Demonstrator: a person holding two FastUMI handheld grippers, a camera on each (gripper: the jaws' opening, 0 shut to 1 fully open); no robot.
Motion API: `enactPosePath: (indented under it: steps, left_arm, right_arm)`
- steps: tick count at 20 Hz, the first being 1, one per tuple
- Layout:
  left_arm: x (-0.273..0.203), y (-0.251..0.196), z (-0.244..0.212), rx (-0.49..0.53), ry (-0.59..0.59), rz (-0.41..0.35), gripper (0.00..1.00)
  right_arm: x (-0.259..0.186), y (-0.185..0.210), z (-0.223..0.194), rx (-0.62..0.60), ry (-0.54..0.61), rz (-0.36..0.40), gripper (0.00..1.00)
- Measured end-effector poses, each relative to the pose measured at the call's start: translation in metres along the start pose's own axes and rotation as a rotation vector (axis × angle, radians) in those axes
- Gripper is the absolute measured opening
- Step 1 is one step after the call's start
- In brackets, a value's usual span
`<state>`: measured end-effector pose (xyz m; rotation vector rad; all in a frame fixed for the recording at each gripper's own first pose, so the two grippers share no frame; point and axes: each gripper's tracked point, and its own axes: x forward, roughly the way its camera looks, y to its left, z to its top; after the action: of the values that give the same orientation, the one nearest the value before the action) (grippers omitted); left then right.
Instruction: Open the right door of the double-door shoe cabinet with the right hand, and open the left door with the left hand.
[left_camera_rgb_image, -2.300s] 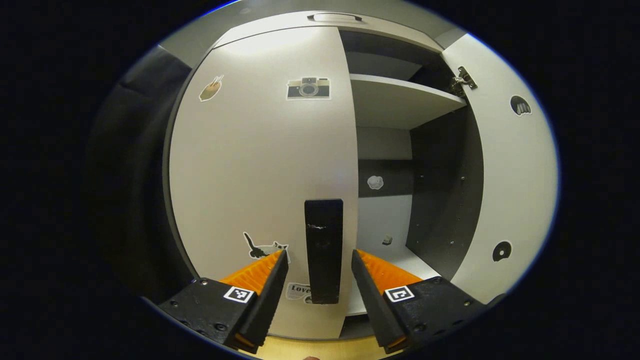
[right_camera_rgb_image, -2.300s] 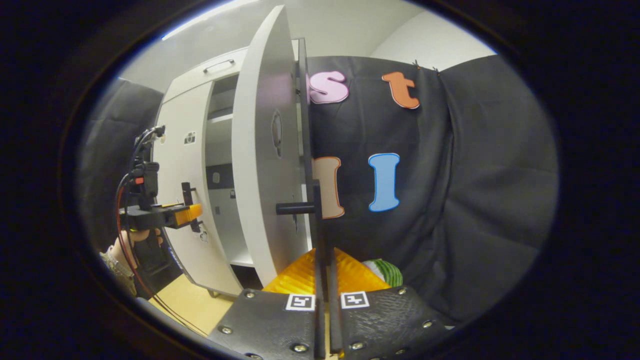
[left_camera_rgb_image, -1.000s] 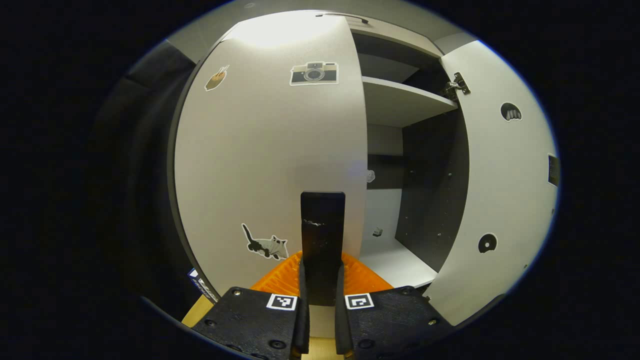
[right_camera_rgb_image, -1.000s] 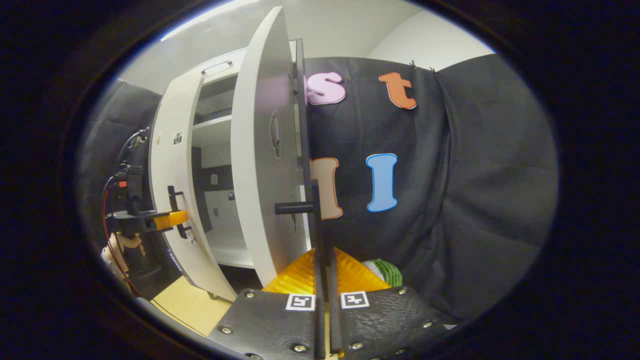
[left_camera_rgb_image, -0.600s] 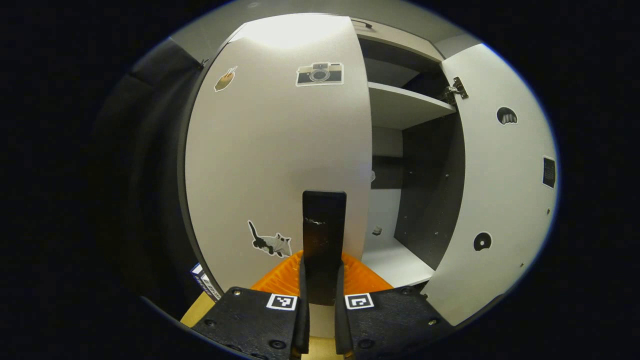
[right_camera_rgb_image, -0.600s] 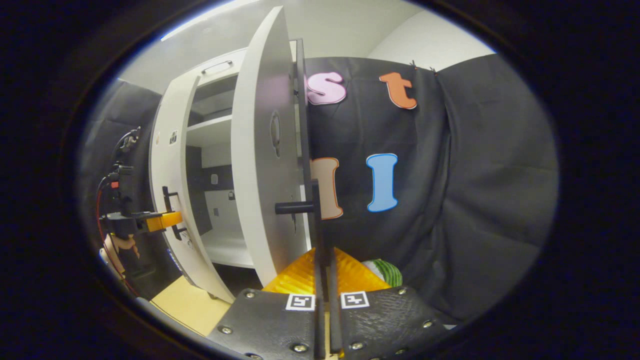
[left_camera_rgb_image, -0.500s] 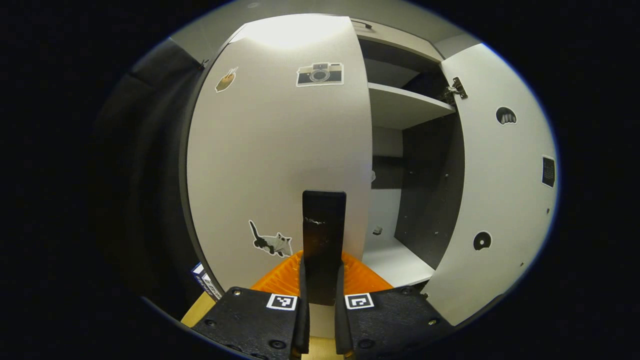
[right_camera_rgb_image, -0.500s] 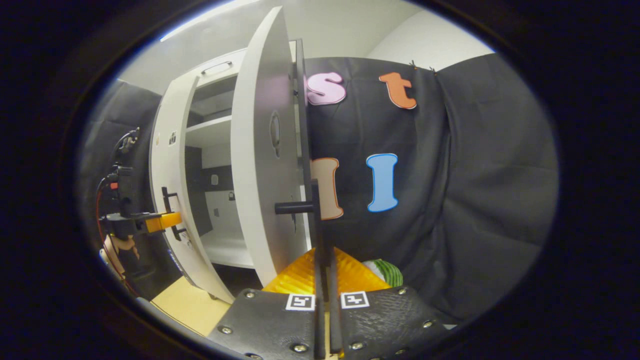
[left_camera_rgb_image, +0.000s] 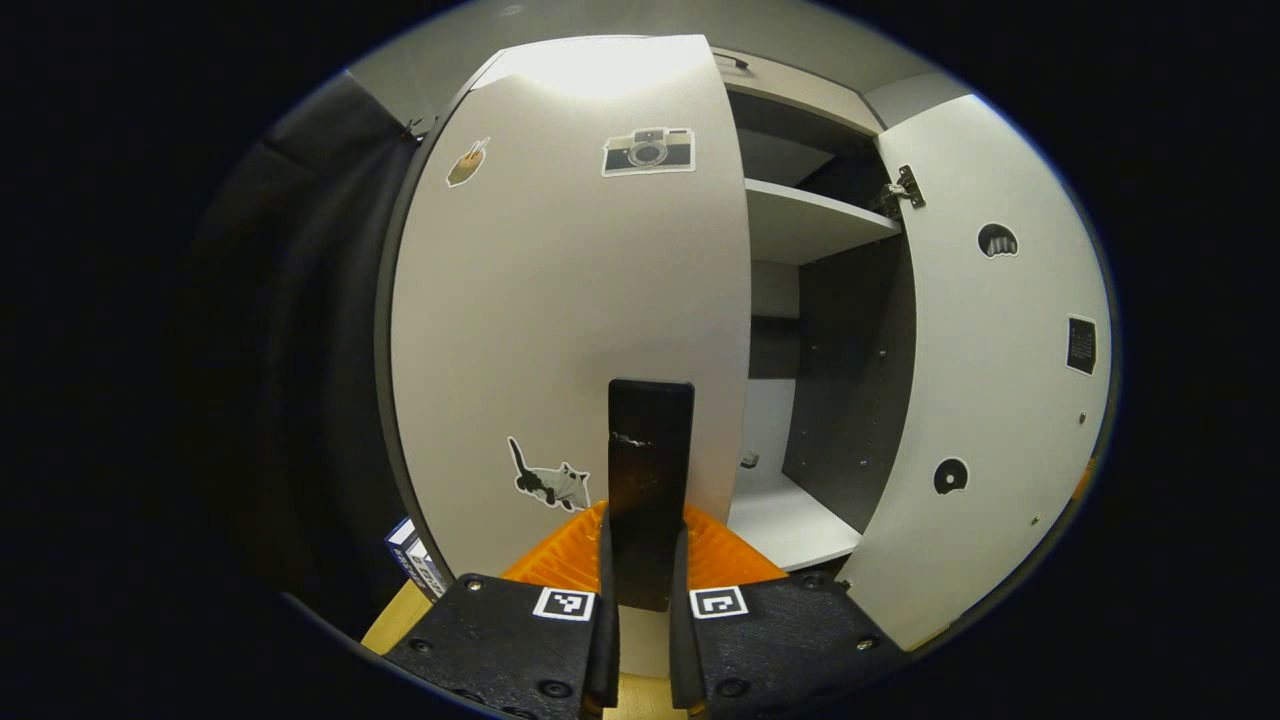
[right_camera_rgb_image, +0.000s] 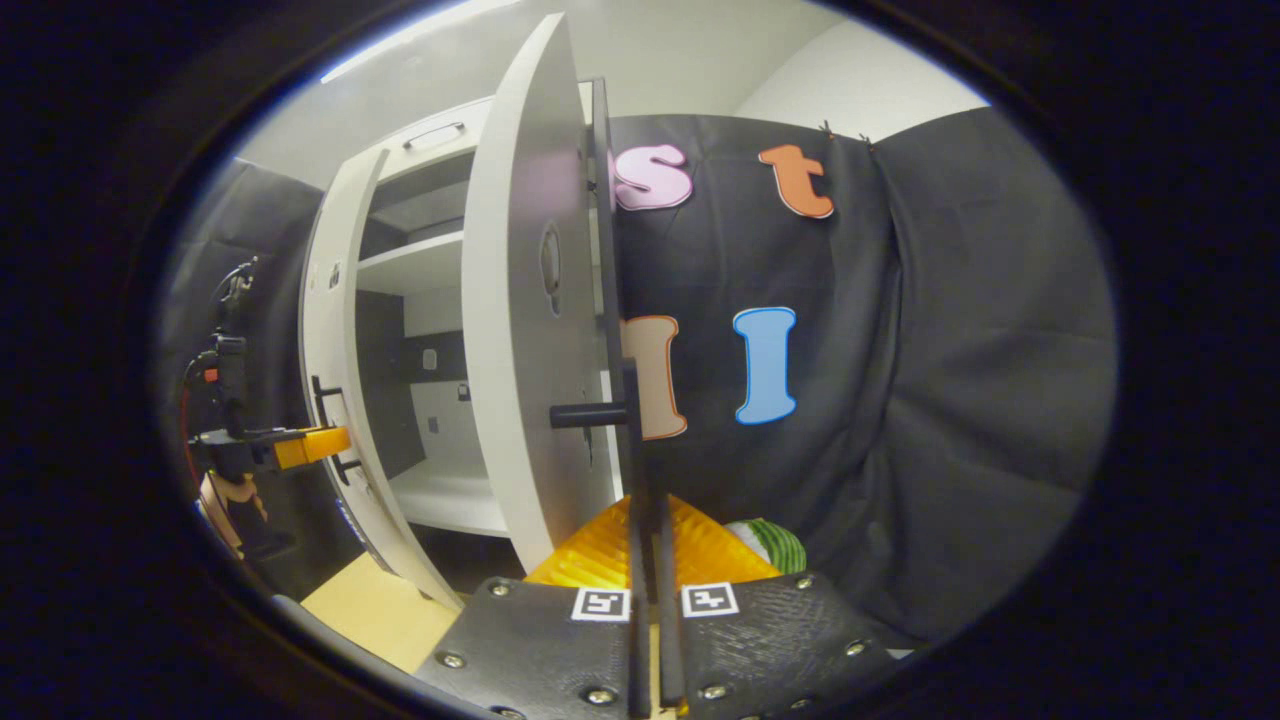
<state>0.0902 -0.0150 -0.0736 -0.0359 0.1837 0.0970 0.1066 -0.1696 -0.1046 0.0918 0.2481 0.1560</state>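
The white left door (left_camera_rgb_image: 570, 320) of the shoe cabinet stands partly swung out, with stickers on its face. My left gripper (left_camera_rgb_image: 645, 540) is shut on its black bar handle (left_camera_rgb_image: 650, 470). The right door (left_camera_rgb_image: 1000, 370) hangs wide open, showing shelves (left_camera_rgb_image: 810, 215) inside. In the right gripper view, my right gripper (right_camera_rgb_image: 648, 545) is shut on the right door's thin black handle (right_camera_rgb_image: 634, 440), seen edge-on beside that door (right_camera_rgb_image: 520, 330). The left door (right_camera_rgb_image: 335, 400) and the left gripper (right_camera_rgb_image: 300, 447), held by a hand (right_camera_rgb_image: 225, 500), show farther off at the left.
Black cloth (right_camera_rgb_image: 900, 380) hangs close behind the open right door. A green-striped object (right_camera_rgb_image: 770, 545) lies low by the cloth. The wooden floor (right_camera_rgb_image: 370, 610) runs under the cabinet. A small box (left_camera_rgb_image: 415, 560) sits low at the left door's outer side.
My left gripper closed on the left door's handle, and that door has swung further out, baring more of the shelves. The right door and right gripper have stayed put.
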Motion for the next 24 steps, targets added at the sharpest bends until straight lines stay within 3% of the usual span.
enactPosePath:
  steps: [24]
  left_arm:
    - [-0.064, 0.034, -0.002, -0.029, 0.013, -0.002, 0.20]
  right_arm:
    - [-0.002, -0.001, 0.000, 0.011, 0.002, -0.009, 0.05]
